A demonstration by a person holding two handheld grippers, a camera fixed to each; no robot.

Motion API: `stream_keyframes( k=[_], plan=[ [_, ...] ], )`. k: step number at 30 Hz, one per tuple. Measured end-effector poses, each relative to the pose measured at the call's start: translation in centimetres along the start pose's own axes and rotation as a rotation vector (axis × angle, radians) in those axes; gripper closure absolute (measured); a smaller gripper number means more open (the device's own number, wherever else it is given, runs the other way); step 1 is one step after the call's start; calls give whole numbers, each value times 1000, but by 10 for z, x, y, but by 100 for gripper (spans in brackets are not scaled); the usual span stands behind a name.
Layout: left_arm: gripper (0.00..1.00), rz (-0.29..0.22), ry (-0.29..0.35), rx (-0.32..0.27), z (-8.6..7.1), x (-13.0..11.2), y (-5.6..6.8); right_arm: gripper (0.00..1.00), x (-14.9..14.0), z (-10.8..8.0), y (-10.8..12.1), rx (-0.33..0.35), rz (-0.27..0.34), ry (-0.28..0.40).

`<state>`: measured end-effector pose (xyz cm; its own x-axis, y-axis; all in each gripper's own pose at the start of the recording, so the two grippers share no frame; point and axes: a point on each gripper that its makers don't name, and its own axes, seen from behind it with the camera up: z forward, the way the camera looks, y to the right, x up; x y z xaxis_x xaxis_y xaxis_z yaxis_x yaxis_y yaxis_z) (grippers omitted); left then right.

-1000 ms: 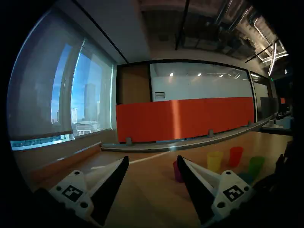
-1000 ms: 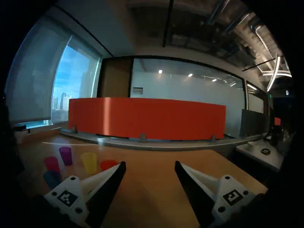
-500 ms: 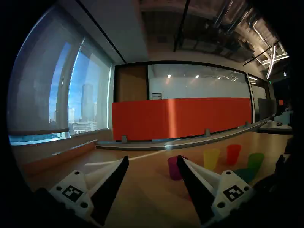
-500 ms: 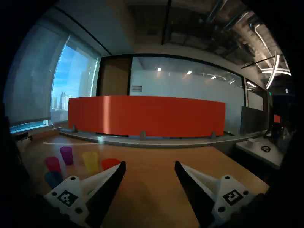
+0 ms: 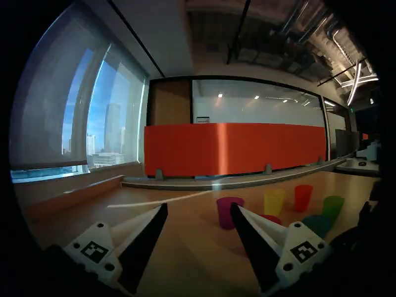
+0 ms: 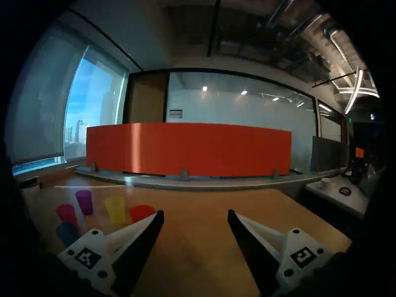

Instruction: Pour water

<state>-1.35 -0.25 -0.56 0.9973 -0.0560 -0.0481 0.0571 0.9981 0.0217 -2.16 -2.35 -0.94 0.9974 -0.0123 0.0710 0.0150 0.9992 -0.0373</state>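
Note:
In the left gripper view, several plastic cups stand on the wooden table (image 5: 193,257) ahead and to the right: a purple cup (image 5: 226,212), a yellow cup (image 5: 273,202), an orange-red cup (image 5: 302,197), a green cup (image 5: 332,205) and a teal cup (image 5: 317,223). My left gripper (image 5: 198,207) is open and holds nothing; the purple cup stands just beyond its right fingertip. In the right gripper view the cups sit at the far left: purple (image 6: 84,201), magenta (image 6: 66,214), yellow (image 6: 115,209), red (image 6: 142,213), blue (image 6: 68,231). My right gripper (image 6: 194,214) is open over bare wood.
An orange partition (image 5: 232,148) on a grey rail runs along the table's far edge. Large windows (image 5: 99,123) line the left side. A lower side desk (image 6: 341,195) with small items stands to the right of the table.
The left gripper view has dropped and swung slightly, so the purple cup now shows more fully between the fingers. The right gripper view has barely shifted. Both grippers stay open.

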Motion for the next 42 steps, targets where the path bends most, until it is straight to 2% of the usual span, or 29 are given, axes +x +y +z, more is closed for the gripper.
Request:
stream_keyframes(
  k=[15, 42],
  plan=[
    [6, -17, -32, 6, 4, -13, -6, 1, -2, -2, 4, -11, 7, -5],
    [6, -17, -45, -10, 6, -19, -2, 1, 5, -7, 5, -4, -1, 13]
  ],
)
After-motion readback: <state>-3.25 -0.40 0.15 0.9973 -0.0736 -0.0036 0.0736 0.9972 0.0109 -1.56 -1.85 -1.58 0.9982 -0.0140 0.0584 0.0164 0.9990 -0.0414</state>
